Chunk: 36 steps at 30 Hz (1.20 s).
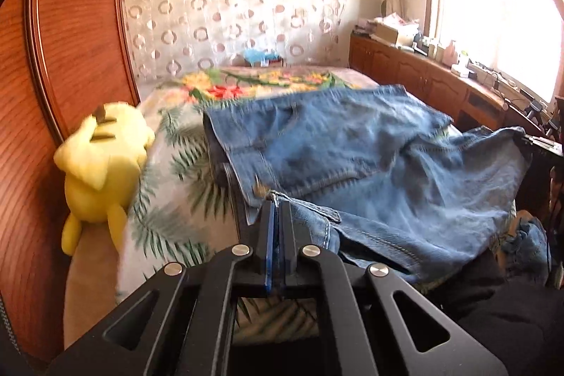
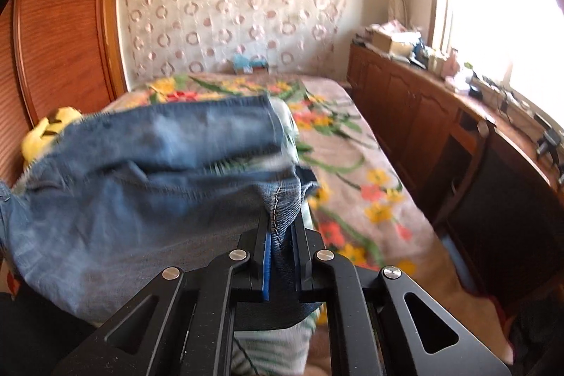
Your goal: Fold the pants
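Blue denim pants [image 1: 352,157] lie spread and partly lifted over a bed with a floral and leaf-print cover [image 1: 169,199]. My left gripper [image 1: 276,199] is shut on an edge of the denim near its waistband seam. In the right wrist view the pants [image 2: 141,171] hang to the left, blurred by motion. My right gripper [image 2: 282,221] is shut on a stitched edge of the denim, which runs down between its fingers.
A yellow plush toy [image 1: 102,164] sits at the bed's left edge against a wooden wardrobe [image 1: 70,41]. A low wooden cabinet [image 2: 423,115] with clutter runs along the right under a bright window [image 2: 511,6]. A patterned curtain [image 2: 229,6] hangs behind the bed.
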{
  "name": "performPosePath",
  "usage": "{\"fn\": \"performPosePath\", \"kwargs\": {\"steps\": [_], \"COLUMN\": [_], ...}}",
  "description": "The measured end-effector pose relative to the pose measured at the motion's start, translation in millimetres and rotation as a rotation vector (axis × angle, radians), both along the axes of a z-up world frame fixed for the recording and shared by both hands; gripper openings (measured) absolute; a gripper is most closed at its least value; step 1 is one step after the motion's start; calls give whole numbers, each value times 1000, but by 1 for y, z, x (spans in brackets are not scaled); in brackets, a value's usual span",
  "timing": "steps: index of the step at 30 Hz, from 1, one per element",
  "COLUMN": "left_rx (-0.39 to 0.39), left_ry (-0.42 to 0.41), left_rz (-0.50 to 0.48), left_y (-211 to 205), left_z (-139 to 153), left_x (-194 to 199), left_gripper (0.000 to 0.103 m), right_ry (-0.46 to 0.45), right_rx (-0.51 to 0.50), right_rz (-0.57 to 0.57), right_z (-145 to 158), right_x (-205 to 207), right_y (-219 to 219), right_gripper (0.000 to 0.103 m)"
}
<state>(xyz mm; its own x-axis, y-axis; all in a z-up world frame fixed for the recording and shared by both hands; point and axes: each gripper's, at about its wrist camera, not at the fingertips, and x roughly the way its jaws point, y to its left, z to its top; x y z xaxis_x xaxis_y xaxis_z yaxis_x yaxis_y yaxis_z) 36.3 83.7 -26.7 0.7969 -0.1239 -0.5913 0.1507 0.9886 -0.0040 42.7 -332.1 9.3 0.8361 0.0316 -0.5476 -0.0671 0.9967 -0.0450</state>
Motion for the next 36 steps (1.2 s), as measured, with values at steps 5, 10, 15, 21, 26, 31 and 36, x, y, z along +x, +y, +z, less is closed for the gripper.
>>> {"fn": "performPosePath", "kwargs": {"steps": [5, 10, 15, 21, 26, 31, 36], "left_rx": [-7, -8, -2, -30, -31, -31, -37], "left_ry": [-35, 14, 71, 101, 108, 115, 113], "left_rz": [29, 37, 44, 30, 10, 17, 20], "left_y": [2, -2, -5, -6, -11, -13, -10], "left_z": [9, -9, -32, -41, -41, -44, -42], "left_x": [39, 73, 71, 60, 55, 56, 51], "left_gripper": [3, 3, 3, 3, 3, 3, 3], "right_ry": [-40, 7, 117, 92, 60, 85, 109], "right_rx": [24, 64, 30, 86, 106, 137, 181], "right_rz": [57, 150, 207, 169, 106, 61, 82], "right_z": [12, -10, -57, -58, -51, -67, -71], "right_x": [25, 65, 84, 60, 25, -16, -16], "right_y": [13, 31, 44, 9, -13, -14, -3], "right_gripper": [9, 9, 9, 45, 52, 52, 52]}}
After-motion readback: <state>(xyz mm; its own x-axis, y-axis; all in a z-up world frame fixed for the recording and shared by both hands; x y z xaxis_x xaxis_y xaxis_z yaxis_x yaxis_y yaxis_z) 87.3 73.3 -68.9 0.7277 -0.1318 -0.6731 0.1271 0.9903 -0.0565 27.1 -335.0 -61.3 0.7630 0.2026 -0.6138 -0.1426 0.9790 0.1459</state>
